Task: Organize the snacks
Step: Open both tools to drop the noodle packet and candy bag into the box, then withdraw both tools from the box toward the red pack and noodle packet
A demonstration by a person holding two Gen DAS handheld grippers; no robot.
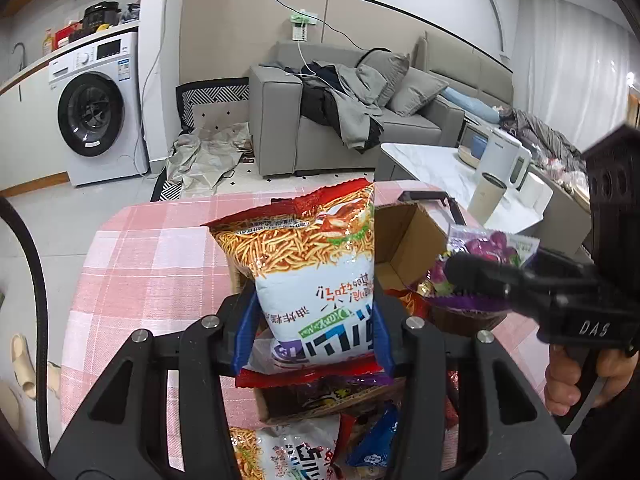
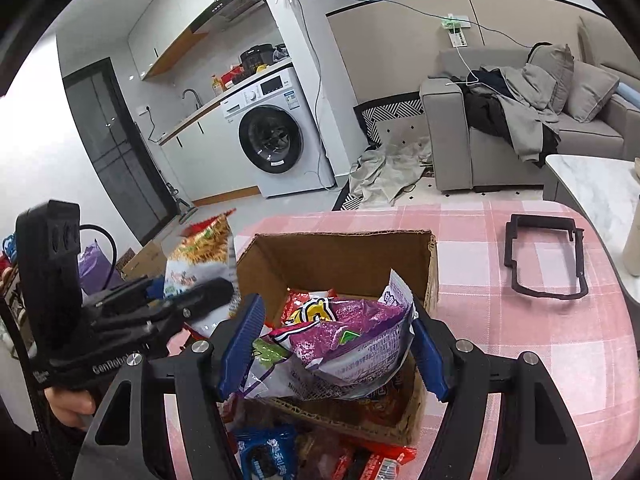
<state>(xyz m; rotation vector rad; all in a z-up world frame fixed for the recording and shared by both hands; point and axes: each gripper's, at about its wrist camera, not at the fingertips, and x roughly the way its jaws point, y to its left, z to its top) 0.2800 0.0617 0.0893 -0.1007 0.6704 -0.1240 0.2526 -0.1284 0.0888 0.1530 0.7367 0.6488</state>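
Item one: a noodle-snack bag (image 1: 316, 276), red and white with orange strands printed on it, is clamped upside down between the blue pads (image 1: 245, 332) of the left gripper (image 1: 314, 332), whose jaws are drawn narrow against the bag's lower half; the bag is held above the near edge of the cardboard box (image 2: 340, 256). Item two: a purple snack bag (image 2: 352, 340) is pinched between the blue pads (image 2: 430, 356) of the right gripper (image 2: 340, 344), the jaws set at a middling width around it, and it is carried over the open box. The box is placed on a table (image 2: 500, 328) covered by a pink checked cloth, and red and yellow packets are seen inside it. Loose packets, among them a blue one (image 2: 266, 456), are piled on the table in front of the box. A black rectangular frame (image 2: 546, 256) is laid flat on the cloth, well apart from the box. A hand (image 1: 576, 376) is seen on the right gripper's handle.
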